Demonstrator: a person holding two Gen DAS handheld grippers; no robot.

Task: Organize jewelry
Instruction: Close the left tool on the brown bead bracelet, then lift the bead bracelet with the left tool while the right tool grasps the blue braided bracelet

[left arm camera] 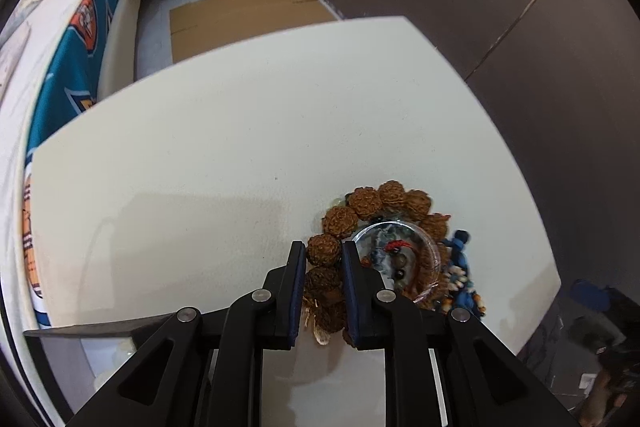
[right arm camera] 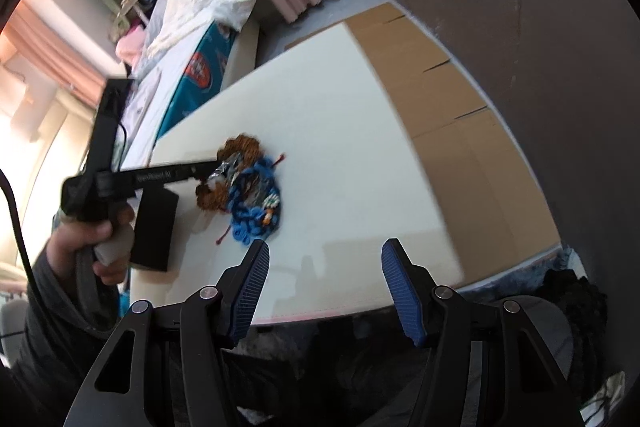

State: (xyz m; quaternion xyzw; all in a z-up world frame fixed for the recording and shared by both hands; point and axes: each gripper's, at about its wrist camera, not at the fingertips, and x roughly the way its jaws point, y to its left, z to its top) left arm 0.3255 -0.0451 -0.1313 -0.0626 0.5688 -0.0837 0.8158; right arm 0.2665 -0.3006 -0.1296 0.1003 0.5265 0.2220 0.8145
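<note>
A pile of jewelry lies on the white table (left arm camera: 220,147). It holds a bracelet of big brown wrinkled beads (left arm camera: 362,203), a clear glass ring or small dish (left arm camera: 434,259) over its middle, and a blue beaded string (left arm camera: 462,267) at its right. My left gripper (left arm camera: 323,247) points steeply down and is shut on the near-left beads of the brown bracelet. From the right wrist camera, the brown bracelet (right arm camera: 244,147) and blue string (right arm camera: 248,223) lie together, with the left gripper (right arm camera: 212,169) reaching in from the left. My right gripper (right arm camera: 324,247) stands open and holds nothing, short of the pile.
A person's hand (right arm camera: 80,239) holds the left gripper's handle, with a black block (right arm camera: 154,231) beside it. A bed (right arm camera: 192,67) with a teal cover runs along the table's far side. Flat cardboard (right arm camera: 460,107) lies on the floor beyond the table's right edge. A dark wall stands behind.
</note>
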